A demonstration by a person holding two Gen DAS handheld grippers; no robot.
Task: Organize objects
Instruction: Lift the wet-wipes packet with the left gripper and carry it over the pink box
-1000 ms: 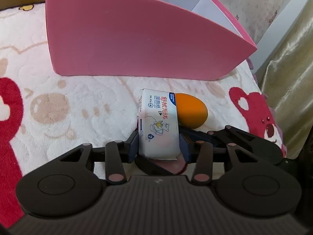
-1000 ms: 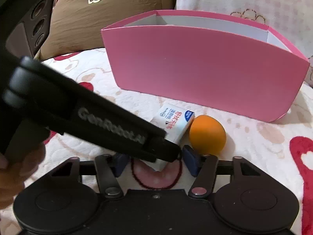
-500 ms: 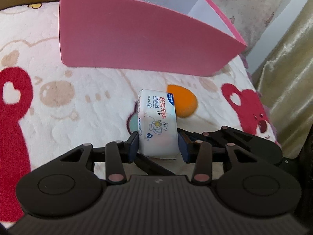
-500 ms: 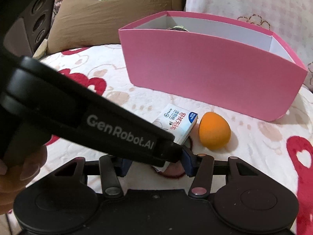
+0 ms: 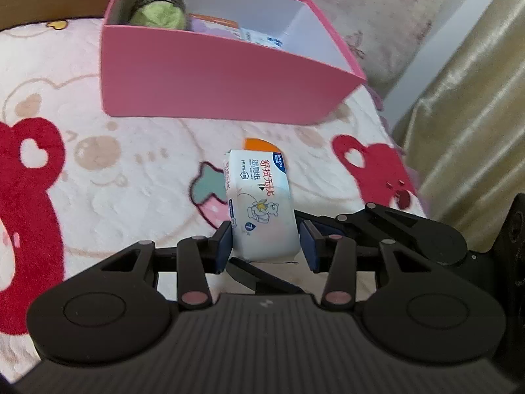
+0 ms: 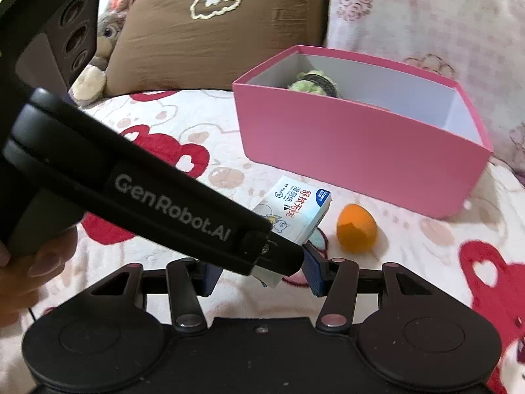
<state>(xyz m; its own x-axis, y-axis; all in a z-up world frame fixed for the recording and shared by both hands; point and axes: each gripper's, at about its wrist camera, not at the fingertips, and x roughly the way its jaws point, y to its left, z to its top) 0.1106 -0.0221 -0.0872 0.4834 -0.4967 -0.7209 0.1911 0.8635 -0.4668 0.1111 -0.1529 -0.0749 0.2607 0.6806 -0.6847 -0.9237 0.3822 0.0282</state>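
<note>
Here the left tongs (image 5: 265,243) are clenched on the wipes pack (image 5: 261,203), both pads flat against its sides, holding it clear of the bed blanket (image 5: 137,170). The right tongs (image 6: 259,271) stand released just under the pack's near end, gripping nothing. An orange egg-shaped sponge (image 6: 357,231) lies beyond on the blanket, with the pink box (image 5: 216,78) farther off. To do this well, carry the pack over the near wall before letting go, aiming right of the green item (image 5: 157,16) inside
</note>
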